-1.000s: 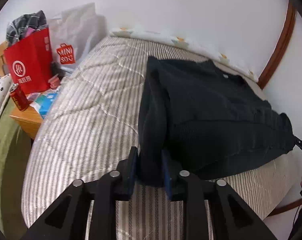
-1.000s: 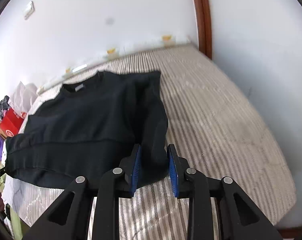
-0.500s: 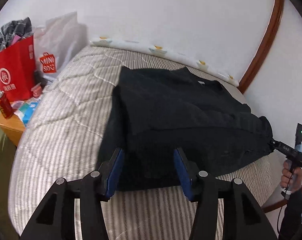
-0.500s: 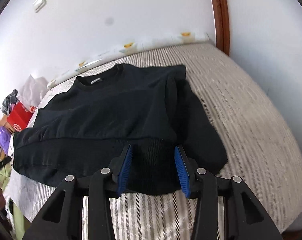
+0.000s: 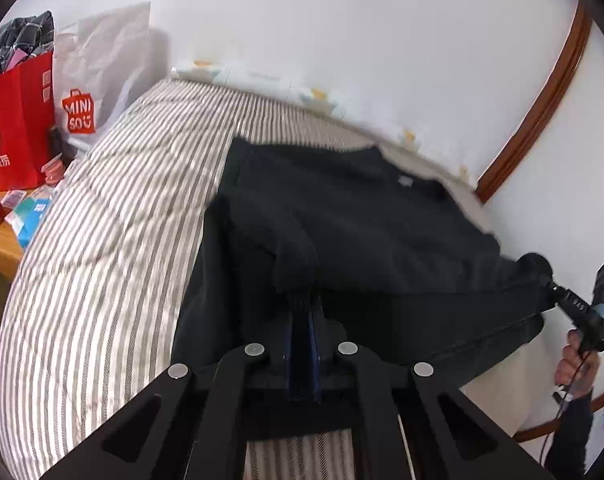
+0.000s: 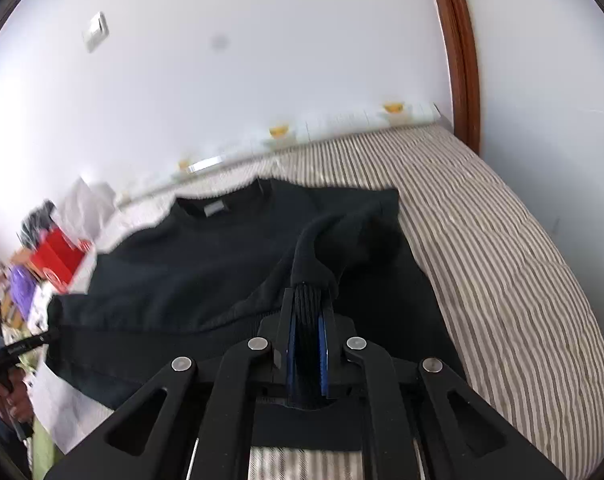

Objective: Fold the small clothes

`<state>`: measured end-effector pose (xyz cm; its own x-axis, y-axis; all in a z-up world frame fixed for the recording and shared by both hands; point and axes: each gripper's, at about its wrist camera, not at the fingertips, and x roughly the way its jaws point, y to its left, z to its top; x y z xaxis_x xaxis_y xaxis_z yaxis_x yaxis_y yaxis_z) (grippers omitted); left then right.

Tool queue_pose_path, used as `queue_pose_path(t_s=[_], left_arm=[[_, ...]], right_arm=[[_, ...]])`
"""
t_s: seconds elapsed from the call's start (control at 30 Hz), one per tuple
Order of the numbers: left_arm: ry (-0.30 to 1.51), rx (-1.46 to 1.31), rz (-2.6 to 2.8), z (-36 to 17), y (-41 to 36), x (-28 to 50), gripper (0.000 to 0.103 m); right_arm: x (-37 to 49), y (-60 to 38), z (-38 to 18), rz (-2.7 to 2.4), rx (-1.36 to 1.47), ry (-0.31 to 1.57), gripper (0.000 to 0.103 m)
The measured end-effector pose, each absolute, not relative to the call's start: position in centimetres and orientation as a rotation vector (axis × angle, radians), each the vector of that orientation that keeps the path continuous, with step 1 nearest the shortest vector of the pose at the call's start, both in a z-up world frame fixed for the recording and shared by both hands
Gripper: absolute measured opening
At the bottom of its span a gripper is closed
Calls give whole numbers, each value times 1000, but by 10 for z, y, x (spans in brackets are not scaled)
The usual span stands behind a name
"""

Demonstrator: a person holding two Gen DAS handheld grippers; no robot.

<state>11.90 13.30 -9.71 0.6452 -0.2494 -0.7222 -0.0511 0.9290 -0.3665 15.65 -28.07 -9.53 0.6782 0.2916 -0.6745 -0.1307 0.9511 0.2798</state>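
On the striped bed, the black sweater lies spread, collar toward the far white wall. The left gripper and right gripper each clamp a ribbed cuff. The risk: thick knit could slip out mid-lift, or the body could drag and bunch. Shopping bags crowd the nightstand, far left.

Matt black knit sweater with ribbed cuff; striped quilted cloth bedcover; glossy wooden trim
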Motion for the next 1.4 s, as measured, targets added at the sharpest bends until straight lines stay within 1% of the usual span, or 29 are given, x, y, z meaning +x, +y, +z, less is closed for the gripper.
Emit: queue_pose_path(t_s=[0.2,0.33,0.47,0.63,0.73,0.83,0.87,0.93,0.97,1.03,1.1,1.17,1.4], left_arm=[[802,-340,-131,-73,127,149,7],[794,-289,-121,-73,123,179,7],[850,-318,-108,-91,129,208,7],[892,-332,-101,-108,133,223,7],[909,-325,-96,-115,131,228,10],[917,-331,-102,-118,131,230,10],[918,-332,-104,-118,131,229,11],[919,-316,-108,-115,130,223,16],[917,-305,-109,-113,129,220,22],[909,-285,-116,-108,127,210,28],[894,-265,-124,-104,125,198,37],[880,-254,-134,-101,123,183,41],[902,-198,-203,-102,105,150,41]], right_arm=[[183,-282,-73,250,269,730,8],[207,-284,-69,236,281,714,8],[230,-281,-84,211,268,743,8],[257,-275,-113,161,239,799,8],[267,-273,-127,138,230,831,8],[271,-274,-135,124,218,864,11],[269,-273,-135,117,213,878,14],[261,-273,-126,121,211,872,15],[256,-273,-120,122,202,862,17],[244,-269,-109,117,172,853,19],[231,-263,-100,141,159,842,22],[219,-255,-97,185,142,856,23],[200,-232,-128,250,114,967,23]])
